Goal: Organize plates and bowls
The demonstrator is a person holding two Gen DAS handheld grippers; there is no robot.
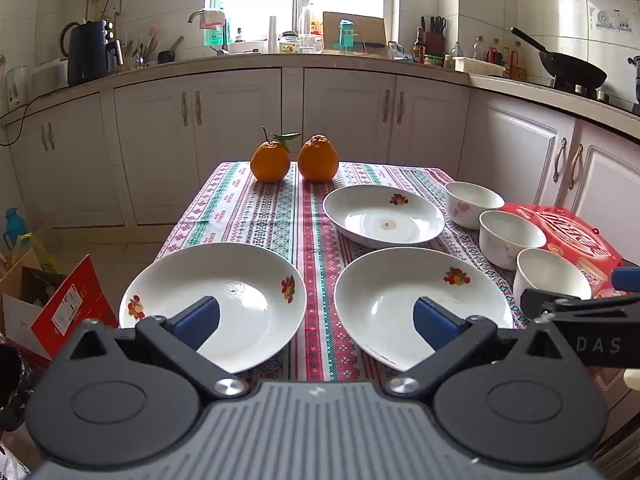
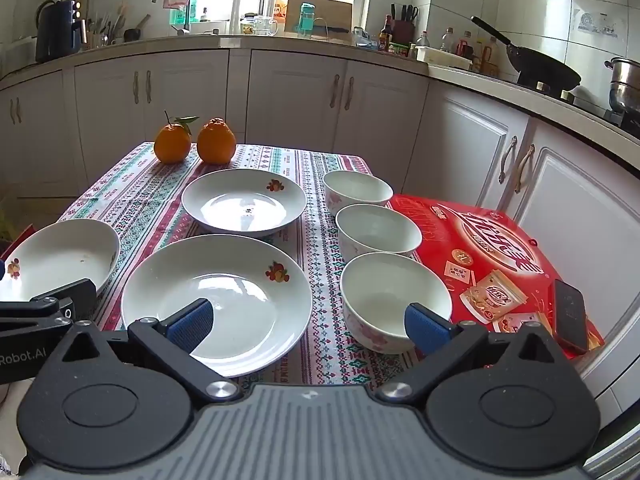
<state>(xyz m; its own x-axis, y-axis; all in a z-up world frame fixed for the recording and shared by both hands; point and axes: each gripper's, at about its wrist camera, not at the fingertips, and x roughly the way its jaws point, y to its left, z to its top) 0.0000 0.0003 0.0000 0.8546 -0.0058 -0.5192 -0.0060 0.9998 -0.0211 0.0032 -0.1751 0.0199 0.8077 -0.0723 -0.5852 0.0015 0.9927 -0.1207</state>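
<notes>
Now both grippers gape empty: left gripper (image 1: 316,320) between two plates (image 1: 216,300), right gripper (image 2: 308,322) between plate (image 2: 224,292) and bowl (image 2: 394,296).

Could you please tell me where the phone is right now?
The phone shows only in the right wrist view, lying at the right on the red box, beside the nearest bowl.
</notes>
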